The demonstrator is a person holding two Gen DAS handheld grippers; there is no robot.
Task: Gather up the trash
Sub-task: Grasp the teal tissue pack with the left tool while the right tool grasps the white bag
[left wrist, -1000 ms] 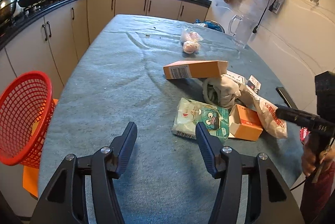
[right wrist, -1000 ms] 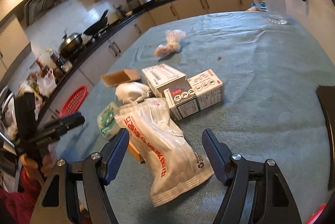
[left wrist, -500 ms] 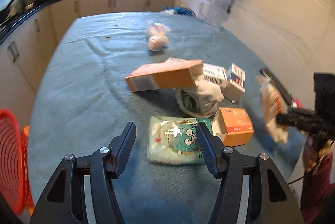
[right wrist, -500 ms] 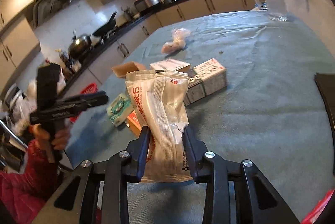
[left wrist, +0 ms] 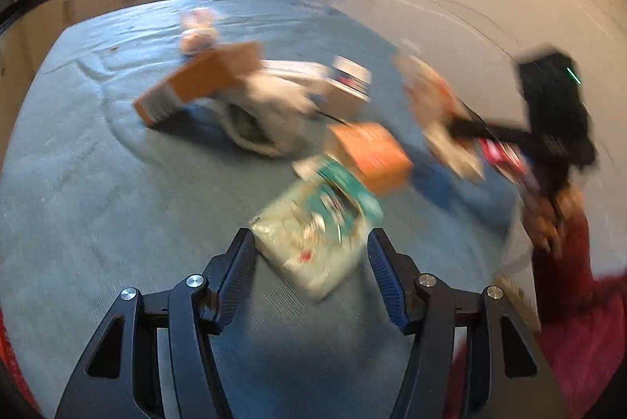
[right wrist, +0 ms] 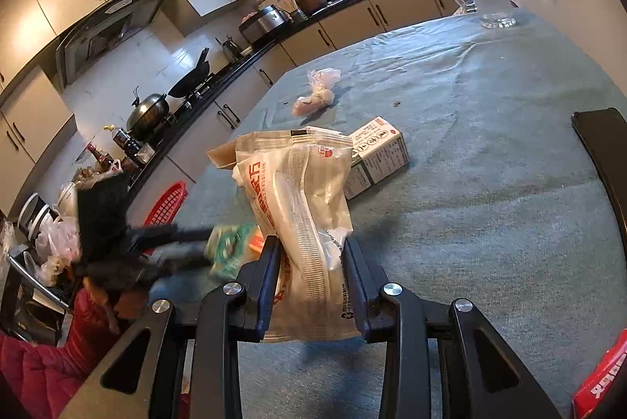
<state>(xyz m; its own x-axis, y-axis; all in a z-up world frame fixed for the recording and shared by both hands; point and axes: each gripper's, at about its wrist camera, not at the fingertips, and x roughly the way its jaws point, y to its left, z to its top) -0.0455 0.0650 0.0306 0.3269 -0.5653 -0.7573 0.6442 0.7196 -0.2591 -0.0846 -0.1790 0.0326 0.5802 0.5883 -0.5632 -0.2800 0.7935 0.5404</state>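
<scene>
While my right claw (right wrist: 311,262) pinches a white plastic wrapper with red print (right wrist: 298,211) between its two fingers, lifted off the blue-grey tablecloth (right wrist: 490,152), my left claw (left wrist: 311,262) stands wide open and holds nothing. Between the left fingers, at their tips, lies a pale green packet with a teal picture (left wrist: 317,227), flat on the cloth; the view is blurred, so I cannot tell whether either finger touches it. Just beyond the packet, to its right, sits a small orange box (left wrist: 372,152). Farther off, a long orange carton (left wrist: 200,82) leans against a crumpled white bag (left wrist: 270,109), with a white printed box (left wrist: 348,86) to their right. From the right wrist, that white box (right wrist: 376,152) shows just behind the held wrapper, a small knotted pink bag (right wrist: 317,94) lies farther out on the cloth, and a red mesh basket (right wrist: 166,203) stands off the table's left edge.
</scene>
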